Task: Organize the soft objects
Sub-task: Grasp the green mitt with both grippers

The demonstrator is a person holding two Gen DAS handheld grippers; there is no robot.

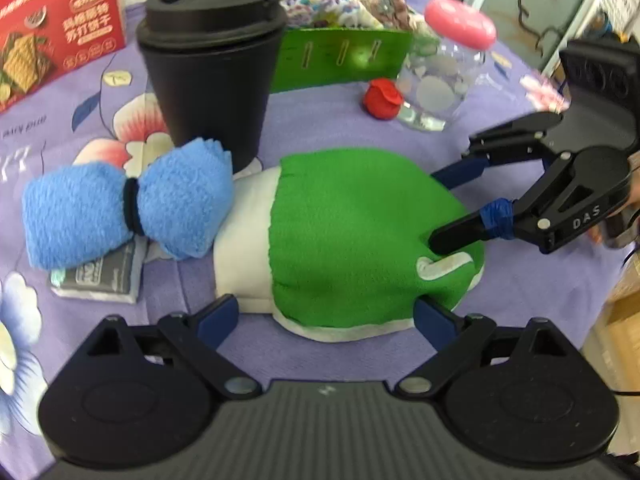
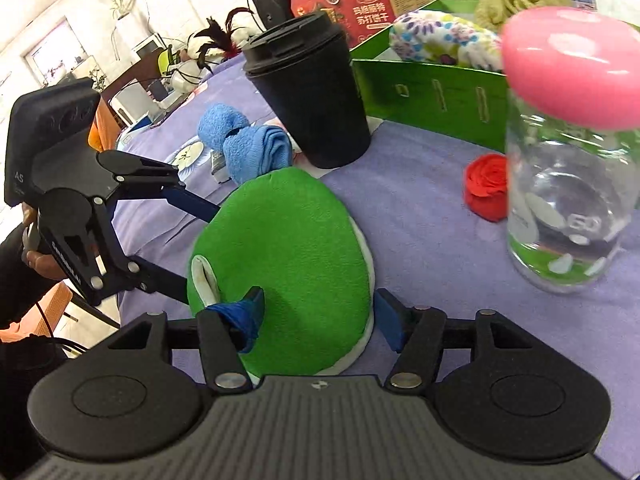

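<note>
Both tools straddle the green plush cushion (image 1: 360,236) on the desk (image 1: 328,120): left tool (image 1: 326,320) spread wide, right tool (image 2: 320,312) spread, one finger denting it, neither clamped. I count fabrics in the green box (image 1: 344,58); cushion and blue towel roll (image 1: 124,210) remain outside.

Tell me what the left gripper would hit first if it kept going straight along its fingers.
Most likely the green plush cushion: it lies directly ahead, between the left gripper's open fingers. The black cup stands farther behind it, off to one side.
</note>
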